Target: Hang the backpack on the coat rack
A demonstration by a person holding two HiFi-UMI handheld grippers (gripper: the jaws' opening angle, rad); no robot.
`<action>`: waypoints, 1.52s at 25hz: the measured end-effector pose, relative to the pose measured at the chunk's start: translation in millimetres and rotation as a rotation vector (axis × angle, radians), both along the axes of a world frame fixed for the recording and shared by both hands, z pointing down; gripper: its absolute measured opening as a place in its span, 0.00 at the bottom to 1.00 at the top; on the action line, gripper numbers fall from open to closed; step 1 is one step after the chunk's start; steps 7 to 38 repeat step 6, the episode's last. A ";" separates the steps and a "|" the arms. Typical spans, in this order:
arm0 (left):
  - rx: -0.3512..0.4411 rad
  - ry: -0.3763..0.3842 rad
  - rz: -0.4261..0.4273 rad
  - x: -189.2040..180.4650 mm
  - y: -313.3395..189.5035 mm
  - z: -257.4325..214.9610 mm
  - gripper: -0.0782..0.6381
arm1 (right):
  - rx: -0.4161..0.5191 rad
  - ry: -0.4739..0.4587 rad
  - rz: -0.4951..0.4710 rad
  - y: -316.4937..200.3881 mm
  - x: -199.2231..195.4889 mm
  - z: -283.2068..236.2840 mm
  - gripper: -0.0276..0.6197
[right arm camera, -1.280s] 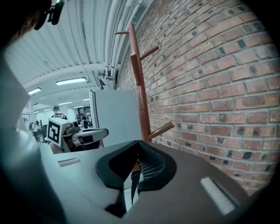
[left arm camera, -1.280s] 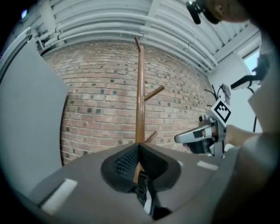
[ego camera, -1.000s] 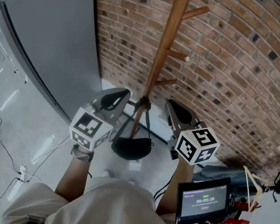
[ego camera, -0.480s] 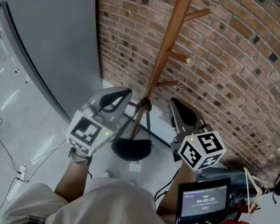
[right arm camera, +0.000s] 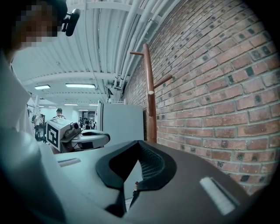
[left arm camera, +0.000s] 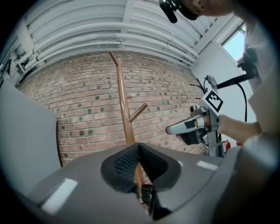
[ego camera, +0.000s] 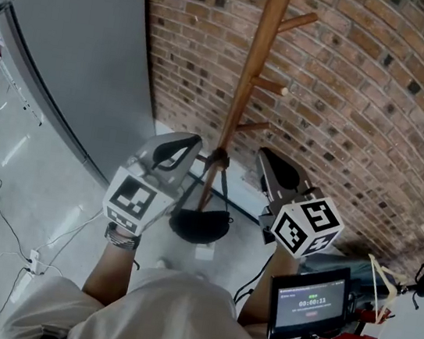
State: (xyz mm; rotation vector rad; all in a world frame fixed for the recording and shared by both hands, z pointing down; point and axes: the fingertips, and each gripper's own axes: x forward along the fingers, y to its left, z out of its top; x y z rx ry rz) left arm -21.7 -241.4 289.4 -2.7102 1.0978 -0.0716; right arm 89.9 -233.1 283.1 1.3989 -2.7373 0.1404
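Both jaw pairs closed on nothing: left gripper (ego camera: 193,140) and right gripper (ego camera: 264,154) flank the coat rack (ego camera: 247,83) (backpack (ego camera: 200,224) apparently hangs from it unaided).

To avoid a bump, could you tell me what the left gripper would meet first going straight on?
Probably the coat rack, whose pole stands right beyond the left gripper; depth is unclear.

**Where Things Stand Around Us**

The coat rack (ego camera: 243,90) rises at our 12 o'clock, with the brick wall (ego camera: 365,93) behind it. Our left gripper (ego camera: 191,143) flanks its pole at 8 o'clock and our right gripper (ego camera: 263,158) at 4. A panel (ego camera: 80,50) stands at 10.
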 end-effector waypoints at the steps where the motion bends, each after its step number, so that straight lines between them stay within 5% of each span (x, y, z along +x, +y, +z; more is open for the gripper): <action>1: 0.001 0.000 0.002 0.6 -0.1 -0.3 0.11 | -0.002 -0.001 0.003 -0.8 0.5 0.6 0.04; 38: 0.003 -0.005 0.008 3.4 -2.0 -0.8 0.11 | -0.004 -0.010 0.013 -4.3 1.9 1.6 0.04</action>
